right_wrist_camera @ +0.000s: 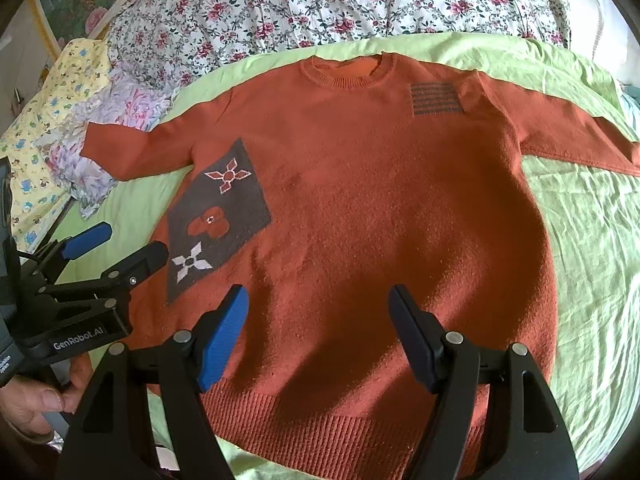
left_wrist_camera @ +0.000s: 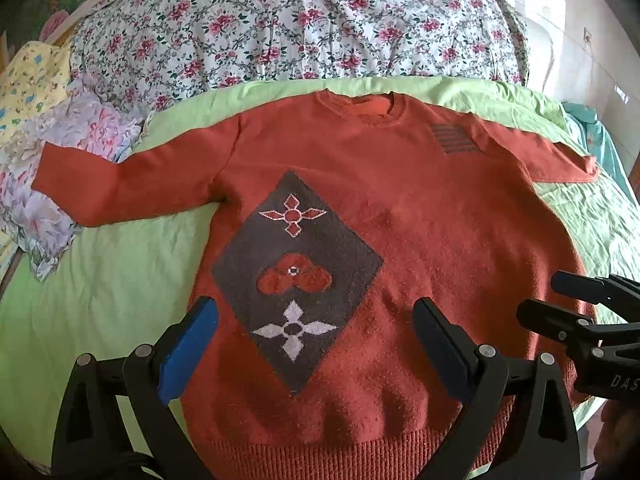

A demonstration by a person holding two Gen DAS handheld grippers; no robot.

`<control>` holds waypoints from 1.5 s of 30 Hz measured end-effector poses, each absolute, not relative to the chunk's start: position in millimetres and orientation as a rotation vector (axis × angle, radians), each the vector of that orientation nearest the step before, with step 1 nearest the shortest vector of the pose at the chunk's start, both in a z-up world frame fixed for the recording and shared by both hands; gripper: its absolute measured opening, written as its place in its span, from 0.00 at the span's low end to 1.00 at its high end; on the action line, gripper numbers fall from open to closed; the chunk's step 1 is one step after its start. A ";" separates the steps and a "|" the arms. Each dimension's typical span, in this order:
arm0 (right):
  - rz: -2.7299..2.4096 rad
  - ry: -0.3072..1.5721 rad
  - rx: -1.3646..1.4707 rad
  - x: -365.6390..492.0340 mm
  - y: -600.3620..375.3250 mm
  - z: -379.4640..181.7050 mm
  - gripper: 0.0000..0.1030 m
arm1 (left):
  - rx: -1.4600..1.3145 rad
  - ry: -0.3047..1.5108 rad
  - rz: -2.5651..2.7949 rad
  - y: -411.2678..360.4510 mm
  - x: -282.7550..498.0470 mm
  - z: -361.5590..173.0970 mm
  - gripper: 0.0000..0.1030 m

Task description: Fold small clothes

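A rust-orange knit sweater (left_wrist_camera: 420, 220) lies flat, front up, on a light green sheet (left_wrist_camera: 100, 280), sleeves spread to both sides. It has a brown diamond panel with flower motifs (left_wrist_camera: 296, 276) and a striped patch near one shoulder. My left gripper (left_wrist_camera: 316, 320) is open and empty above the sweater's lower part, near the hem. My right gripper (right_wrist_camera: 318, 308) is open and empty above the lower middle of the sweater (right_wrist_camera: 380, 208). The right gripper also shows in the left wrist view (left_wrist_camera: 560, 296), and the left gripper in the right wrist view (right_wrist_camera: 124, 244).
A floral quilt (left_wrist_camera: 300, 20) is bunched along the far side of the bed. A pale floral pillow (left_wrist_camera: 60, 168) and a yellow printed cloth (left_wrist_camera: 28, 80) lie at the left, under the left sleeve's cuff. The green sheet (right_wrist_camera: 592, 260) continues to the right.
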State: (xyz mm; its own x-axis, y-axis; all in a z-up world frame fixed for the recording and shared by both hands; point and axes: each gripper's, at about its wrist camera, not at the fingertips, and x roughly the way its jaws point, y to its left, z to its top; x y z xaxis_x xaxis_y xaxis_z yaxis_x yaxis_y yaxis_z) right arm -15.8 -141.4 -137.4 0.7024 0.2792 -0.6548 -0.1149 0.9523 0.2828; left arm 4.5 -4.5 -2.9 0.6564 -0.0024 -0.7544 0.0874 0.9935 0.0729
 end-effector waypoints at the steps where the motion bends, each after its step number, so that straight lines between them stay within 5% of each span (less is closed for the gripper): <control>1: 0.223 0.764 0.229 -16.3 -142.9 -138.2 0.71 | 0.105 0.852 -0.052 -5.2 4.0 -3.3 0.95; 33: 0.219 0.775 0.260 -13.7 -163.2 -144.1 0.71 | 0.090 0.896 -0.066 -12.6 17.9 -12.3 0.95; 45: 0.082 0.777 0.377 0.8 -246.8 -144.4 0.71 | 0.049 0.927 -0.035 -17.0 62.0 -17.2 0.95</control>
